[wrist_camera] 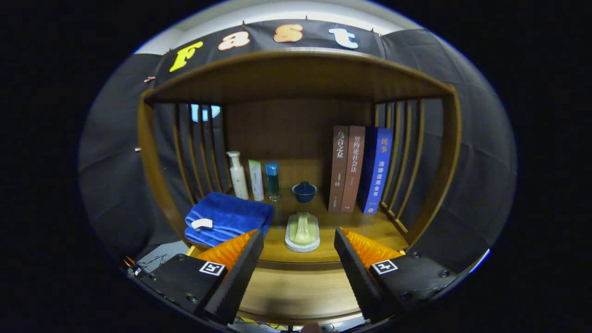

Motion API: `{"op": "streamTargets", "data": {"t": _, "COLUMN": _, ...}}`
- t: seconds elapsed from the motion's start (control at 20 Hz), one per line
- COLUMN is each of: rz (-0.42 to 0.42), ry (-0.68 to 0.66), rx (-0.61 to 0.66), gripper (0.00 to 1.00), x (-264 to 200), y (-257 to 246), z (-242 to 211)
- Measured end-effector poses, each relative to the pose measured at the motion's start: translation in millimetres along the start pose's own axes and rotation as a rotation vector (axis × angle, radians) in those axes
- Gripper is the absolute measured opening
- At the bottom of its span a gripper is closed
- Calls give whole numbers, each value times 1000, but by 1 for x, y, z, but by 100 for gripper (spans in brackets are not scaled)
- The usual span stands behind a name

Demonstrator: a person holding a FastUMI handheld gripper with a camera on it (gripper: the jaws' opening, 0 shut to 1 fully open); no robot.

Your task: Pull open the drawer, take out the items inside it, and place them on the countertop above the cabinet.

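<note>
Deep blue folded terry towel [229,223] at nine o'clock; pale green brush [302,230] centre; two brown books [347,169] beside one blue book [377,171] at two o'clock.

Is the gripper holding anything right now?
No. The gripper is open with nothing between its fingers. The brush sits on the countertop just ahead of them, untouched.

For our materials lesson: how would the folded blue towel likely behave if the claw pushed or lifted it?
The blue towel looks soft and thick, so it would probably sag or unfold when lifted. Pushed, it may bunch rather than slide. The open claw hovers short of it.
</note>
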State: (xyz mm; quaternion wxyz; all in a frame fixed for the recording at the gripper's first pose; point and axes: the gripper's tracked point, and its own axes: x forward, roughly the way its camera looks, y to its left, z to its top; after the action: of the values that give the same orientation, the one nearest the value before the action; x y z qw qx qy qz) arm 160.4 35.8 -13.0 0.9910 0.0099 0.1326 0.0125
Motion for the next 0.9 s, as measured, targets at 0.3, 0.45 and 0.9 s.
{"op": "streamTargets", "data": {"t": 0.3, "rz": -12, "ry": -174, "rx": -25, "gripper": 98, "x": -85, "y": -4, "z": -47}}
{"op": "streamTargets", "data": {"t": 0.45, "rz": -10, "ry": -186, "rx": -28, "gripper": 99, "x": -104, "y": -2, "z": -87}}
{"op": "streamTargets", "data": {"t": 0.9, "rz": -1, "ry": -135, "rx": -23, "gripper": 100, "x": -93, "y": 4, "z": -182}}
